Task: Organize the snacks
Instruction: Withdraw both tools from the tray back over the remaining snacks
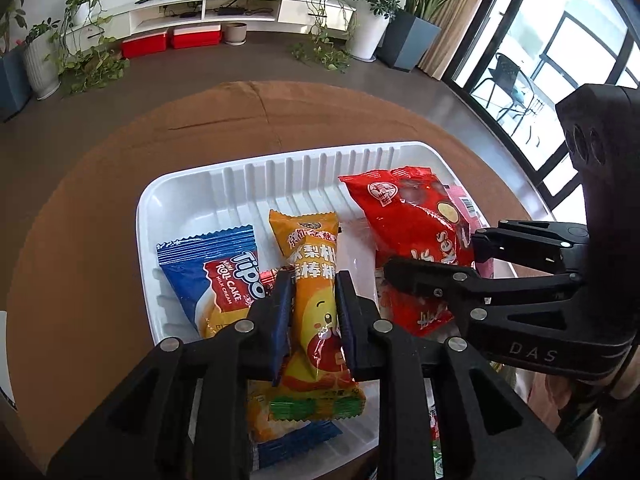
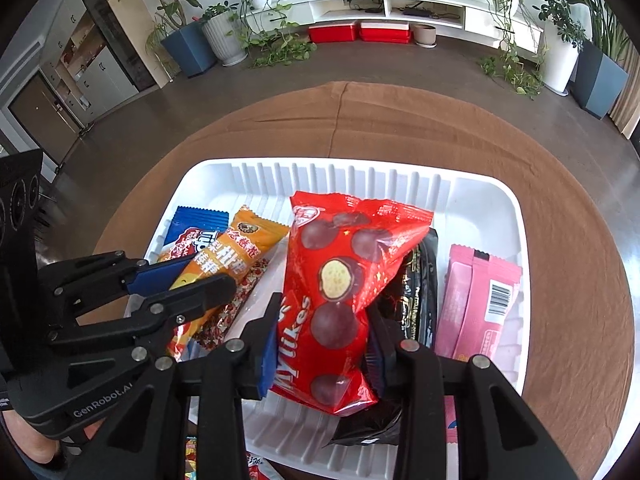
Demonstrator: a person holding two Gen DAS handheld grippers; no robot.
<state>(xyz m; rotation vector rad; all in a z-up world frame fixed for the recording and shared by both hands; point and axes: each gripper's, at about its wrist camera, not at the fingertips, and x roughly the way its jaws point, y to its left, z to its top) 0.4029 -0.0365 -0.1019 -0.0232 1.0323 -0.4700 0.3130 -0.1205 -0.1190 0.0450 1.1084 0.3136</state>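
White plastic tray [image 2: 496,196] holds six visible packets, its far end bare. Left gripper [image 1: 312,312] pinches one orange packet [image 1: 316,280]; right gripper [image 2: 324,344] clamps one red Mylikes bag [image 2: 340,280].

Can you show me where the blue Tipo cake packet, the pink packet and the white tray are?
Blue Tipo cake packet [image 1: 218,280]: left wrist view, on its printed front.
Pink packet [image 2: 478,304]: right wrist view, on its back, near the barcode.
White tray [image 2: 400,180]: right wrist view, on its ribbed far wall.
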